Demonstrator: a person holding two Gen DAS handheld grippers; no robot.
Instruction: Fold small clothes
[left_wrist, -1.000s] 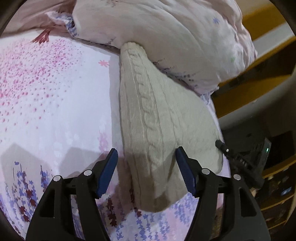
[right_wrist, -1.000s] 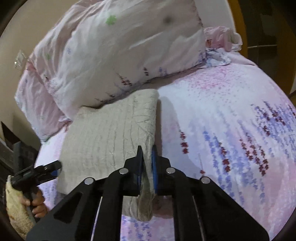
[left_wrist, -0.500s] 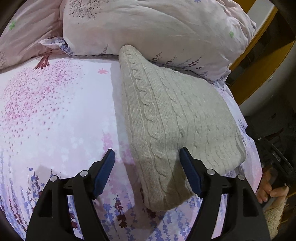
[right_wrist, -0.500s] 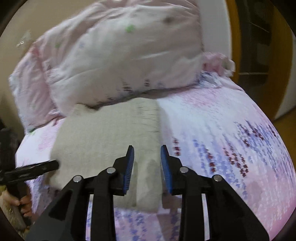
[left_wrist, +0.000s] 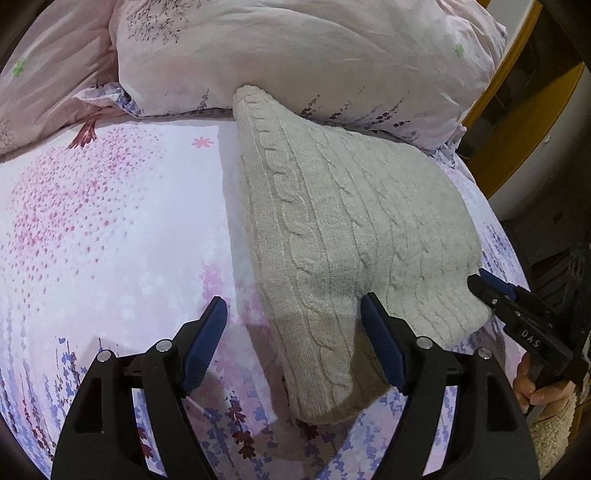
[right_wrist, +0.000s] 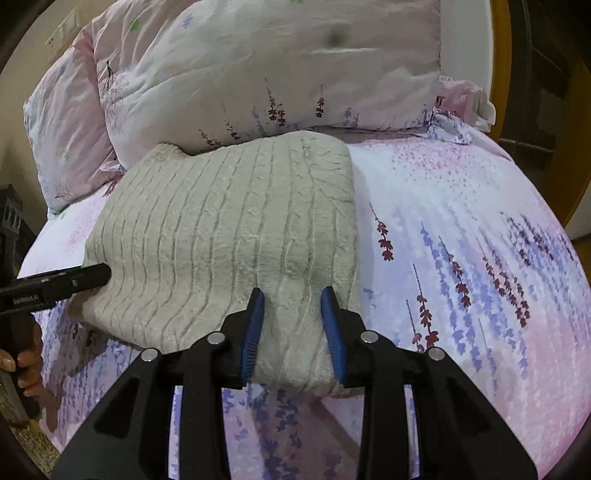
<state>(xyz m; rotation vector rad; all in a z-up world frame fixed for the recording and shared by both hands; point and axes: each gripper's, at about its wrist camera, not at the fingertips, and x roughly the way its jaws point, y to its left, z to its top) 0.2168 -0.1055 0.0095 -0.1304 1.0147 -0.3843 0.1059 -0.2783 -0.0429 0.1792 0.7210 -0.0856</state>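
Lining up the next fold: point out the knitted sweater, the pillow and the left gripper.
cable-knit sweater (right_wrist: 229, 236), right wrist view, top face.
pillow (right_wrist: 266, 70), right wrist view, front face.
left gripper (left_wrist: 293, 314), left wrist view, between fingertips.

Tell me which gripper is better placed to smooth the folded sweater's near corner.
Probably the left gripper: its open jaws straddle the cream cable-knit sweater's near corner. The right gripper sits at the sweater's side edge.

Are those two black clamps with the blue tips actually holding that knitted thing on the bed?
No. Both the left gripper and the right gripper stand open over the folded sweater. Its near edge lies between their pads, but none presses on it.
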